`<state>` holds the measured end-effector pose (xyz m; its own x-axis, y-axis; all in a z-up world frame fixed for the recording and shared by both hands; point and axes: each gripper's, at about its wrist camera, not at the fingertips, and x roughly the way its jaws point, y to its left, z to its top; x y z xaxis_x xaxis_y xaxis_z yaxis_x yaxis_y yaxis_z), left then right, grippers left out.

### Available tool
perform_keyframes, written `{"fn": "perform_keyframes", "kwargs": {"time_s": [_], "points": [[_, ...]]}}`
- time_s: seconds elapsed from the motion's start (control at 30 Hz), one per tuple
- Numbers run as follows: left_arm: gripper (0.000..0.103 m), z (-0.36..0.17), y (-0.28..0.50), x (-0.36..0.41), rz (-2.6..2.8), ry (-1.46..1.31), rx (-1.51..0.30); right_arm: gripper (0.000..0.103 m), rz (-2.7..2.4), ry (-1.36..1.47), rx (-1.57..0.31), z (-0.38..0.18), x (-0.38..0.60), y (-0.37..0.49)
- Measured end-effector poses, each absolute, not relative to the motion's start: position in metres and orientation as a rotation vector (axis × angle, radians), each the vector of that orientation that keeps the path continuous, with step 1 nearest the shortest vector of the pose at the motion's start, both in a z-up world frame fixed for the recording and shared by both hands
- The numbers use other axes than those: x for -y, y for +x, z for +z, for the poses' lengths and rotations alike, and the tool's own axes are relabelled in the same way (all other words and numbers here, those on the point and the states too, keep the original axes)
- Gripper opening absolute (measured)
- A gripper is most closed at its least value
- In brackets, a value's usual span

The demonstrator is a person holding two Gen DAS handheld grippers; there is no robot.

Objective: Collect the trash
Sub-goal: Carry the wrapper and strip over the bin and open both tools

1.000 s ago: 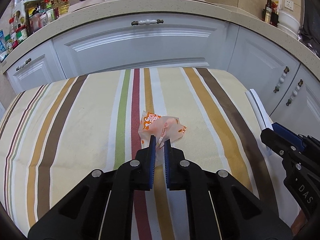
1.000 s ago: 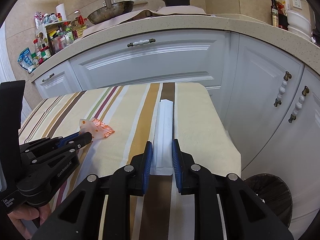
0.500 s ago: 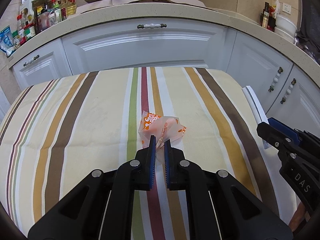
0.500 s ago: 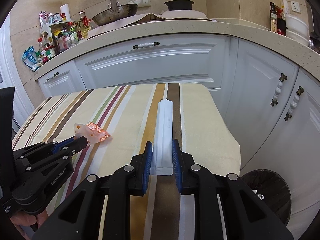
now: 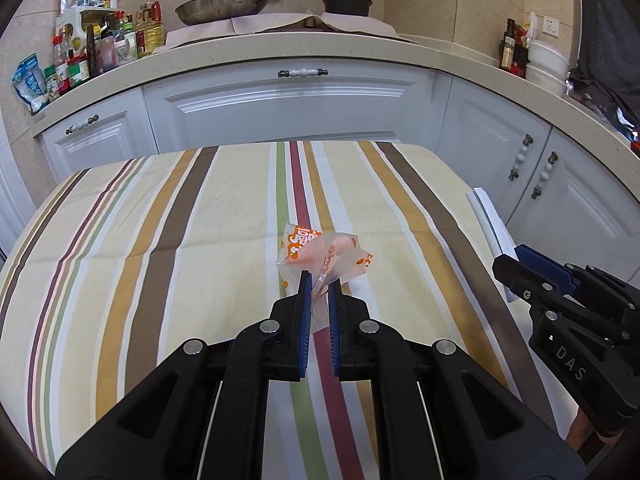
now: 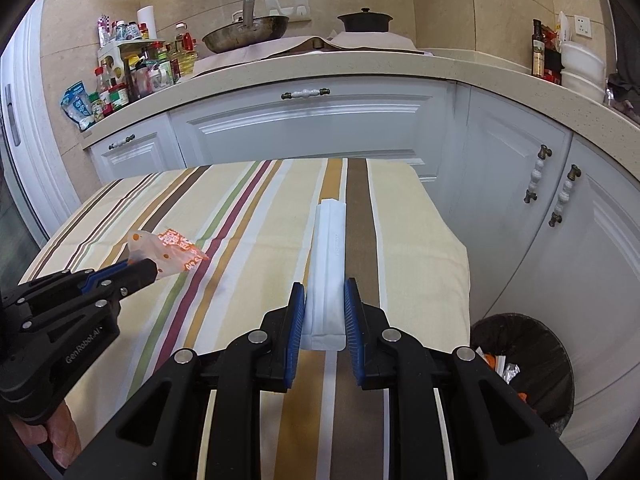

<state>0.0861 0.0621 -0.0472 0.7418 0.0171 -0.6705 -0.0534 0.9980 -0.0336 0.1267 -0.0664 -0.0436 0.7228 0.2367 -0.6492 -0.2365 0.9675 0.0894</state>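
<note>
Crinkly clear film with orange print: that is the snack wrapper [image 5: 322, 255] my left gripper [image 5: 319, 294] is pinching, its blue pads clenched on a twisted tail of the film while the rest is fanning out ahead of the fingertips, above the striped tablecloth [image 5: 168, 216]. I am judging it nearly weightless, limp and a bit slick, so the bunched twist looks the best hold; a single flat layer would likely be sliding out.

White paper sleeve [image 6: 327, 264], long and flat, is sitting between the pads of my right gripper [image 6: 323, 312], gripped across its width near the closer end. The far end is reaching out along the brown stripe, and I cannot tell whether it is touching the cloth. It looks light and stiff enough to be holding straight, but it would probably crease if squeezed harder.

Black waste bin [image 6: 524, 364] is standing on the floor just beside the table's right corner, already holding scraps. I am reckoning both pieces are going there.
</note>
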Motion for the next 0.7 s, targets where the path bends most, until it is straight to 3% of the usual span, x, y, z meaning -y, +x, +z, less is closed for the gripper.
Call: {"fn": "perform_keyframes", "kwargs": {"time_s": [0.7], "points": [[0.008, -0.049, -0.008, -0.041, -0.018, -0.009, -0.691, 0.021, 0.219, -0.014, -0.711, -0.051, 0.077, 0.044]]}}
